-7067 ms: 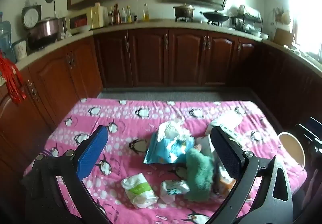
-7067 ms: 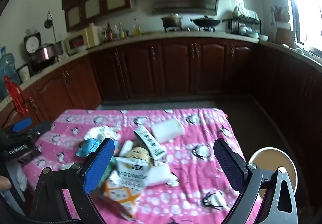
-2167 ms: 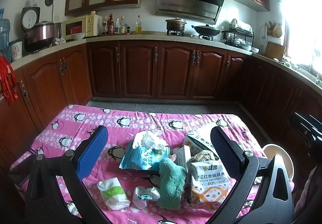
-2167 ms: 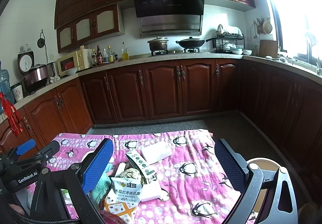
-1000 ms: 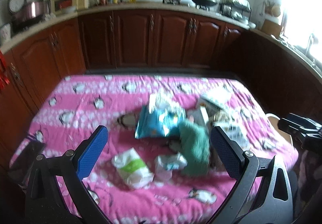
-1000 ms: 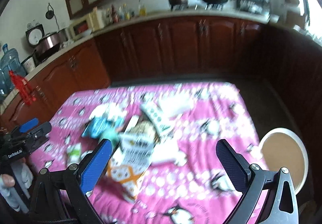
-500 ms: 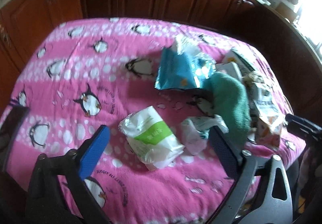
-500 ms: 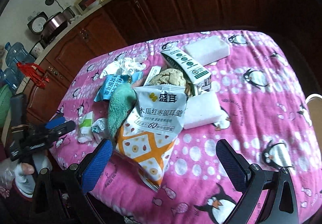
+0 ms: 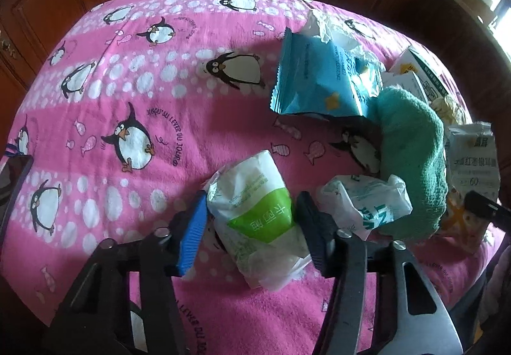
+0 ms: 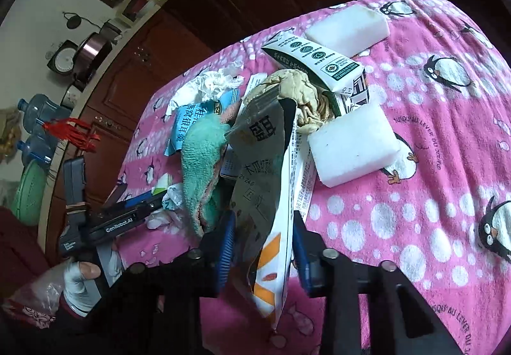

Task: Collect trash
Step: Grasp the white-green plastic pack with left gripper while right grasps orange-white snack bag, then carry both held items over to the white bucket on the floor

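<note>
With both jaws just having been closing, my left gripper (image 9: 249,221) pinches the white-and-green packet (image 9: 255,211) on the near side of the pink penguin blanket (image 9: 127,99); my right gripper (image 10: 262,246) squeezes the orange-and-white snack bag (image 10: 268,195), just right of the teal cloth (image 10: 201,157)

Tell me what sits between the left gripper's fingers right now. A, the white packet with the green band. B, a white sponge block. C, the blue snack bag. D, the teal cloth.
A: in the left wrist view the left gripper has just been closing around the white packet with the green band, its pads touching both sides, while the teal cloth and blue bag lie apart.
</note>
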Motion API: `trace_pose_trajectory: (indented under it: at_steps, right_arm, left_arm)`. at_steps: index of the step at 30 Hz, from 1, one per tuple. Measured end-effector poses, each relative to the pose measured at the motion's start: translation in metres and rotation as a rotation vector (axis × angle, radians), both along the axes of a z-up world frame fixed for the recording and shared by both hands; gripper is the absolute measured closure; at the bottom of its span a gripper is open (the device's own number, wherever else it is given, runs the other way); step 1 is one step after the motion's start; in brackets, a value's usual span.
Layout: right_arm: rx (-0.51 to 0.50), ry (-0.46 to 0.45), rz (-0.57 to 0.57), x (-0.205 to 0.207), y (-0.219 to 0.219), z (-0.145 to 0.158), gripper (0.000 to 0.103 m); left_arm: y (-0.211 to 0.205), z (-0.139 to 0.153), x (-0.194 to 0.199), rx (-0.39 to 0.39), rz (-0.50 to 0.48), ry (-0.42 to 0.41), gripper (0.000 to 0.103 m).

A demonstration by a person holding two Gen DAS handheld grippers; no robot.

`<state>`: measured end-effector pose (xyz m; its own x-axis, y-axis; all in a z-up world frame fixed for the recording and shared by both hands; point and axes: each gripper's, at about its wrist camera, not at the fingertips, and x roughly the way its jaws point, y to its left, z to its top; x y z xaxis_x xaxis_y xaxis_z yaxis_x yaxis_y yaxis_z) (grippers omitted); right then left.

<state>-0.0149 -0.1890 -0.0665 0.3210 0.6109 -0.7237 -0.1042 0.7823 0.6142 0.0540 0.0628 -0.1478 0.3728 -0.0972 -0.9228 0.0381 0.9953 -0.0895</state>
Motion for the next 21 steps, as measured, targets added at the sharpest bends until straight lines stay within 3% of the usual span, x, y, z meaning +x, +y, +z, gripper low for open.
trace_pose_trajectory:
  at_steps: [5, 15, 21]
  right_arm:
    - [-0.017, -0.069, 0.020, -0.006, -0.008, 0.020, 0.079]
    - [-0.042, -0.160, -0.037, -0.017, -0.052, 0.056, 0.081]
    - [-0.076, -0.185, -0.124, -0.026, -0.099, 0.068, 0.081]
  left_arm:
    - [-0.001, 0.011, -0.007, -0.002, 0.002, -0.016, 0.068]
    - [-0.009, 0.062, -0.020, 0.008, -0.033, -0.118, 0.070]
    - [-0.043, 0.091, -0.025, -0.078, -0.119, -0.150, 0.070]
